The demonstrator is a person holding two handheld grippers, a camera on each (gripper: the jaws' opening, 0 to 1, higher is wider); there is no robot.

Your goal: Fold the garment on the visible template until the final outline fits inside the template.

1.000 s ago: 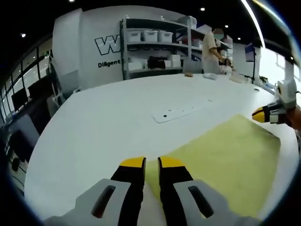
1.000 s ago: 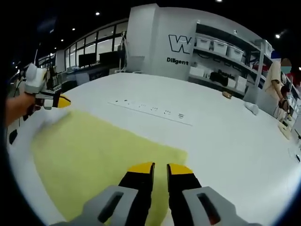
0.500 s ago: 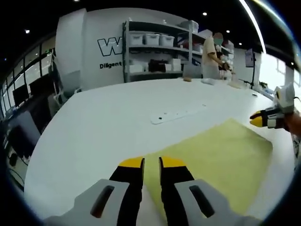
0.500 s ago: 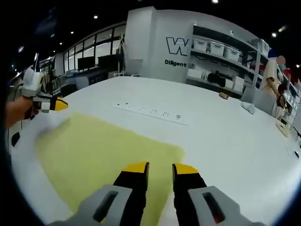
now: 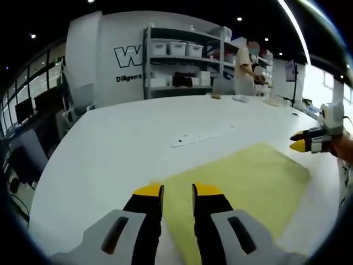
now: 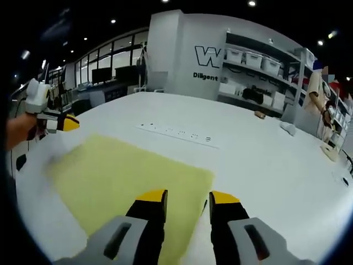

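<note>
While both grippers hang above it, the scene sorts by size like this:

table: a broad white top (image 5: 105, 149) spreads out ahead of both tools and carries everything else.

cloth: a flat pale-yellow sheet (image 5: 242, 182) lies on the table directly under and ahead of both sets of jaws. I can't tell whether it is the garment or the template; no separate outline shows.

strip: a thin white bar with small dark marks (image 6: 176, 134) lies beyond the cloth's far edge, apart from it.

left gripper: (image 5: 177, 191) jaws parted, nothing between them, poised over one near corner of the cloth. It also appears at the left of the right gripper view (image 6: 65, 123).

right gripper: (image 6: 187, 197) jaws likewise parted and empty, over the neighbouring corner, beside the cloth's edge. Its yellow tips enter the left gripper view from the right (image 5: 300, 142).

key relation: the cloth's long axis seems to run from one tool to the other, each gripper nearest its own end, so a fold would likely need both corners pinched together.
</note>
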